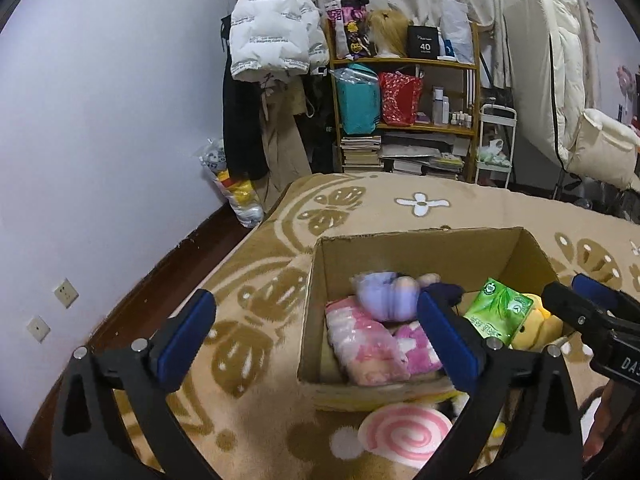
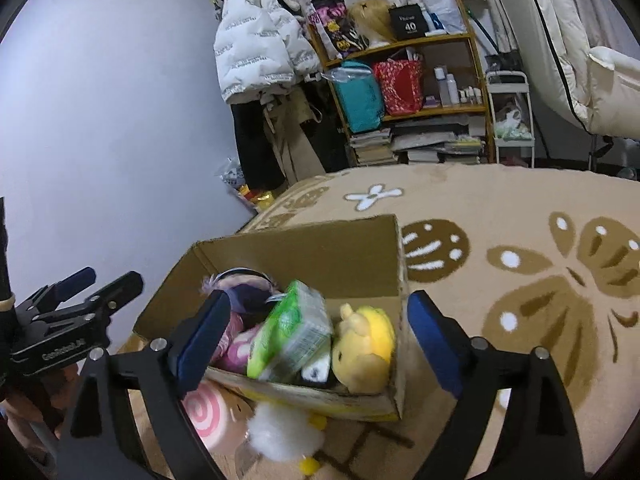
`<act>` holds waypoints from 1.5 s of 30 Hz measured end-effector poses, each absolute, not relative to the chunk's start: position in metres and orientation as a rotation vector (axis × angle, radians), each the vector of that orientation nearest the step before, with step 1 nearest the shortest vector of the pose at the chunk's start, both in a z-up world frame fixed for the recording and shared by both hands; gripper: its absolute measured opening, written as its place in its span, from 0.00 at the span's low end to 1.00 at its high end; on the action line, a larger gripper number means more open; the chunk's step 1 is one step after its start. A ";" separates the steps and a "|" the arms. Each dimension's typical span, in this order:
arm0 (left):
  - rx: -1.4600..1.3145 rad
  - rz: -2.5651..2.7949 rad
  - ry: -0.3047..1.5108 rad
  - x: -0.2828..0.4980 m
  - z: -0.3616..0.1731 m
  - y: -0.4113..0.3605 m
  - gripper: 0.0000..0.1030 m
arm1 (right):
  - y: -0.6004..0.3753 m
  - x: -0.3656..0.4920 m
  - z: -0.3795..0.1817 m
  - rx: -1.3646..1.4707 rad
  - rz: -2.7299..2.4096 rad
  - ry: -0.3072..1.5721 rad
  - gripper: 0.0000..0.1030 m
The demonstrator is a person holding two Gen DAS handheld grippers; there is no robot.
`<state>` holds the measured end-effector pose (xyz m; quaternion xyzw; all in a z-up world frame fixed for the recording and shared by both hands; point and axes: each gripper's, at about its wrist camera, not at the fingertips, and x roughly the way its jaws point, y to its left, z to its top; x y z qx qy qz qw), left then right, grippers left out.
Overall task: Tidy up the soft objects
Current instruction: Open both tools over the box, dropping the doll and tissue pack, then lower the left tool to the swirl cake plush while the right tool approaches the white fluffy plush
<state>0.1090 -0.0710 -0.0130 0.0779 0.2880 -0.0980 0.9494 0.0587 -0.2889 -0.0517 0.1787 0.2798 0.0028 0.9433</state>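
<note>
An open cardboard box (image 1: pixel 420 248) (image 2: pixel 320 248) stands on the patterned bed cover. Inside lie a purple plush doll (image 1: pixel 384 294) (image 2: pixel 244 292), a pink soft pack (image 1: pixel 360 338), a green tissue pack (image 1: pixel 498 310) (image 2: pixel 294 330) and a yellow plush (image 2: pixel 366 346) (image 1: pixel 536 326). A pink spiral plush (image 1: pixel 404 432) (image 2: pixel 204 412) and a white fluffy toy (image 2: pixel 282 434) lie in front of the box. My left gripper (image 1: pixel 316 336) is open and empty over the box's left side. My right gripper (image 2: pixel 316 338) is open and empty over the box.
A wooden shelf (image 1: pixel 404 92) with bags, books and bottles stands behind the bed, beside hanging coats (image 1: pixel 272 36). A white cart (image 1: pixel 496 144) and folded bedding (image 1: pixel 560 80) are at the right. A wall (image 1: pixel 100 140) borders the left.
</note>
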 end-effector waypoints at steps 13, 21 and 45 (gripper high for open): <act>0.136 -0.178 0.635 0.070 0.002 -0.046 0.98 | -0.286 0.023 -0.058 0.413 -0.023 0.638 1.00; 0.132 -0.188 0.731 0.053 -0.009 -0.040 0.98 | -0.279 0.011 -0.064 0.426 -0.026 0.680 1.00; 0.181 -0.277 0.878 0.051 -0.048 -0.058 0.98 | -0.288 0.012 -0.097 0.594 0.007 0.781 1.00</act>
